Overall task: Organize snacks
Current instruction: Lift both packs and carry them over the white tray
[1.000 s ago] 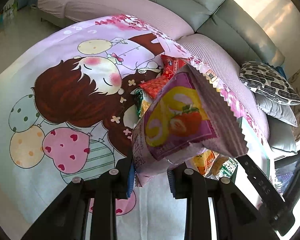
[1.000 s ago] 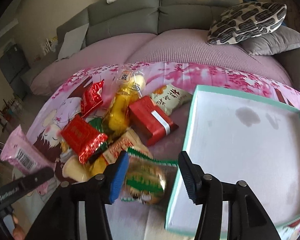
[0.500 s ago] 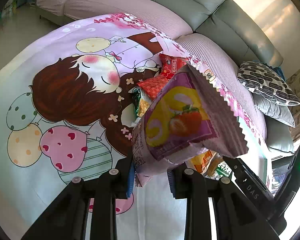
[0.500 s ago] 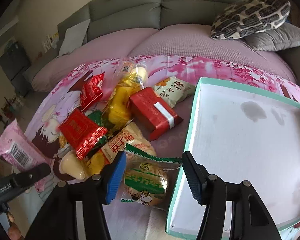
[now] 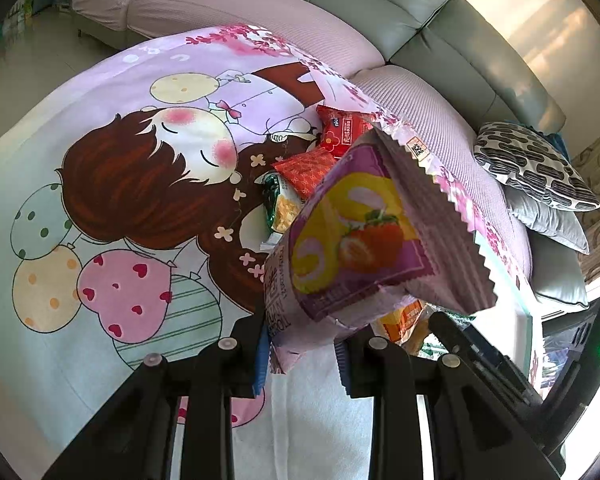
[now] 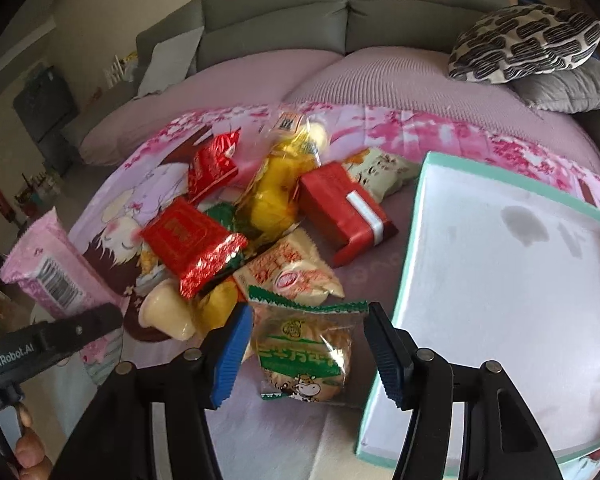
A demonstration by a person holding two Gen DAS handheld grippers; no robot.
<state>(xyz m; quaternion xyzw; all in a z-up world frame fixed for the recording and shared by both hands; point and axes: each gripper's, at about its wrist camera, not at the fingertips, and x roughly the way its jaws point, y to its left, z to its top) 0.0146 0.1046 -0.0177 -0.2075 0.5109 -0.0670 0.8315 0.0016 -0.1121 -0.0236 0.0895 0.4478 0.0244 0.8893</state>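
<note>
Left gripper (image 5: 302, 350) clamped on the lower end of a purple strawberry-roll snack packet (image 5: 352, 248), lifted clear of the cartoon-print cloth (image 5: 120, 208), with its zigzag top edge slanting up and away. Right gripper (image 6: 306, 350) standing apart around a green-edged clear biscuit packet (image 6: 306, 344), blue pads (image 6: 232, 354) flanking it with a gap on each side, jaws having just opened a little wider; packet lying flat on the cloth just left of the teal-rimmed white tray (image 6: 414, 216). Just beyond, heaped together: a beige rice-cracker pack (image 6: 290, 276), a red foil pack (image 6: 192, 244), a yellow jelly bag (image 6: 278, 192), a red box with a white band (image 6: 342, 208). Farther back, a mauve sofa seat (image 6: 380, 76) and a patterned cushion (image 6: 524, 42).
</note>
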